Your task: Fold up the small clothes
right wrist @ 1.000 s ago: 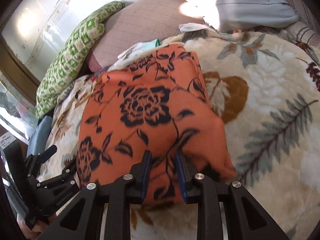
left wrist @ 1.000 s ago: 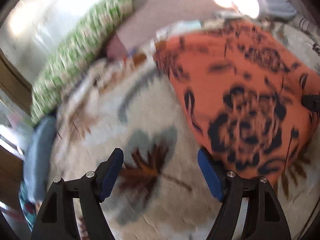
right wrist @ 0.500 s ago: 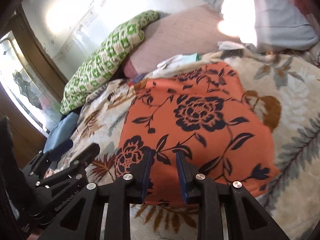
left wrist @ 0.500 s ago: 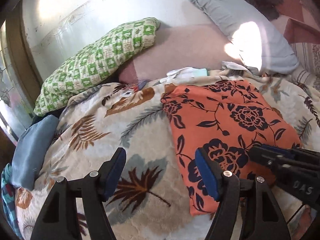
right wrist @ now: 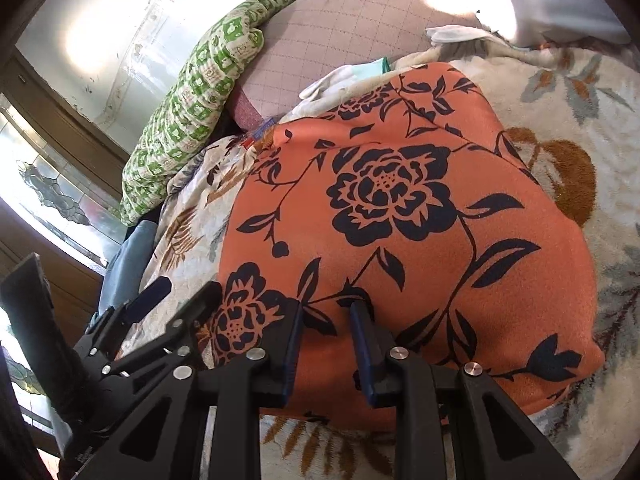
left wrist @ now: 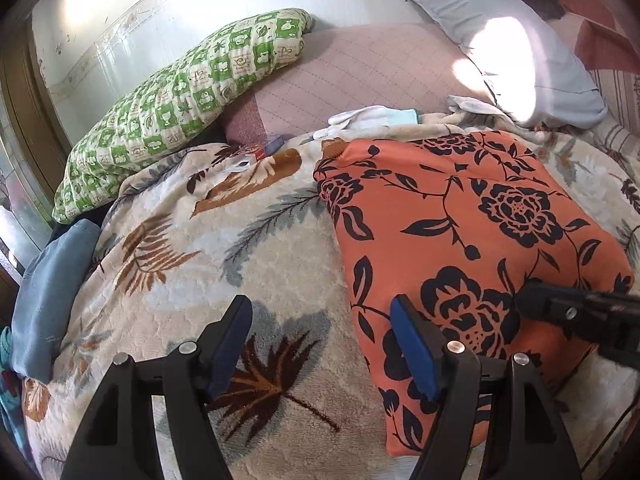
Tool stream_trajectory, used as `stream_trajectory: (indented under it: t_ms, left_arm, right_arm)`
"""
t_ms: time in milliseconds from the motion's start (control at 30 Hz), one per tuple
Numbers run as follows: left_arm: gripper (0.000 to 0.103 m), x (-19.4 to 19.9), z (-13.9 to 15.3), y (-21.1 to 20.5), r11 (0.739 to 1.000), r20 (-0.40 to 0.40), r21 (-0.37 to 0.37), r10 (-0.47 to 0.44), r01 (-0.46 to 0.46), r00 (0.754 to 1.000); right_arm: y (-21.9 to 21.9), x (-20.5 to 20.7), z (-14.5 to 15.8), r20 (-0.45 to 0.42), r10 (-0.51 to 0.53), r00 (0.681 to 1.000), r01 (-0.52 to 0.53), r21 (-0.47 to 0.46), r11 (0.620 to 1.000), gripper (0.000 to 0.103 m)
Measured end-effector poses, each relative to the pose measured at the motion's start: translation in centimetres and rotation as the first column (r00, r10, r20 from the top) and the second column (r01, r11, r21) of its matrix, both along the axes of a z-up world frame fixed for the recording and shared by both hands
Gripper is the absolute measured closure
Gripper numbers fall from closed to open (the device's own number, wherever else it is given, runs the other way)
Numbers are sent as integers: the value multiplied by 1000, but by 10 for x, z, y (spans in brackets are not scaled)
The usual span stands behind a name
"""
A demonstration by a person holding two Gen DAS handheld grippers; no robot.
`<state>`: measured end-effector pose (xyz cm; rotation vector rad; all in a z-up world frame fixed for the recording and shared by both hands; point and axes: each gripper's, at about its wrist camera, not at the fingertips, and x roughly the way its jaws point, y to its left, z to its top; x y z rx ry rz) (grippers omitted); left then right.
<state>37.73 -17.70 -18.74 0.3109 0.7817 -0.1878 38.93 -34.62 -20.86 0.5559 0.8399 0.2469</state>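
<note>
Orange floral garment (left wrist: 460,248): lies folded into a compact block on the leaf-print blanket (left wrist: 192,280) of the bed, toward the right of the left-wrist view, near edge facing both tools.

Change since a sec ago: left tool (left wrist: 320,344) has lifted off and swung; view was blurred then, sharp now. Its fingers stand apart w/ nothing between them, only blanket below; the right-hand blue pad (left wrist: 412,348) sits just beside the garment's left edge, not pressing it. Opening narrowed slightly, then steadied.

Right tool (right wrist: 324,340): fingers close together, not fully shut, set over the garment's near edge. Gap unchanged over the sec. Cannot tell whether cloth is pinched between the pads or merely lies under them. It has slid sideways along the near edge, and the garment has shifted w/ it in view.

Judgement: left has let go after a fold; garment reads as nearly or fully folded. Remaining work prob. a final tidy or set-aside.

Surroundings: green check pillow (left wrist: 180,112), grey pillow (left wrist: 512,48) and small white items (left wrist: 368,118) beyond the garment, untouched.
</note>
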Motion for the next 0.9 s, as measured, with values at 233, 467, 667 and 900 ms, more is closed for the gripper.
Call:
stream_trajectory:
  t_ms: [233,467,667,900]
  left_arm:
    - [31,1,-1,2,1000,-4,-9,3,-3,1000]
    - [30,2,-6,1,1000,-6,-5,-4,4,1000]
    - [28,5,-5,4,1000,-17,-23,-2,1,1000]
    - [28,8,-2,7,998,-34,-63,9,-11,999]
  right_arm:
    - [-18,-19,32,138,-111,984,123,-83,989,75]
    - [-28,1,6,-30,-117,993,114,-78,990,75]
    - [-44,-11,24,59,-171,983,175,-72,982,75]
    - [-73,-24,38,149,-232,961,246,-78,966,75]
